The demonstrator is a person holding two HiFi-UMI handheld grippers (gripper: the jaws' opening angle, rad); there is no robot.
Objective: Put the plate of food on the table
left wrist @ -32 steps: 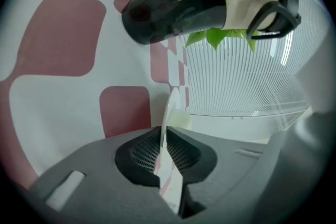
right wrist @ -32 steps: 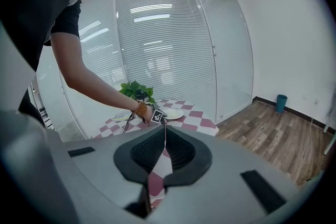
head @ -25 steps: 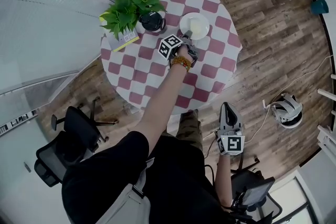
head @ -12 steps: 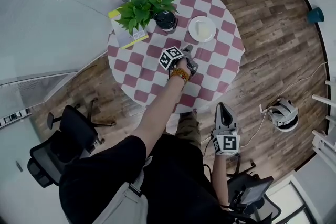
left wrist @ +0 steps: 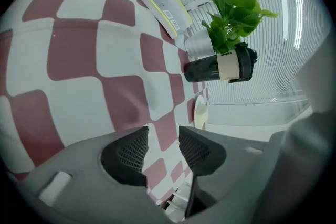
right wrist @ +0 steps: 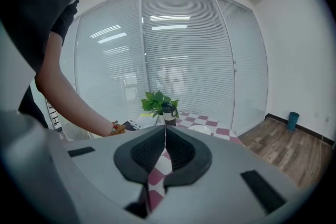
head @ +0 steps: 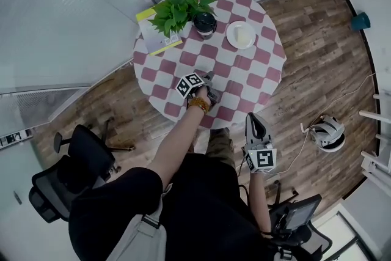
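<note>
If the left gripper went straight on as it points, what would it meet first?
Probably the bare checked tablecloth, short of the plate. On the left gripper the jaws have just been opening, nothing between them.

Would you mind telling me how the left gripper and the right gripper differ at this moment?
The left gripper is over the checked table; the right gripper is held short of its edge. The left gripper's jaws stand apart, having just been opening, with nothing between them; the right gripper's jaws are together. Both are empty.
</note>
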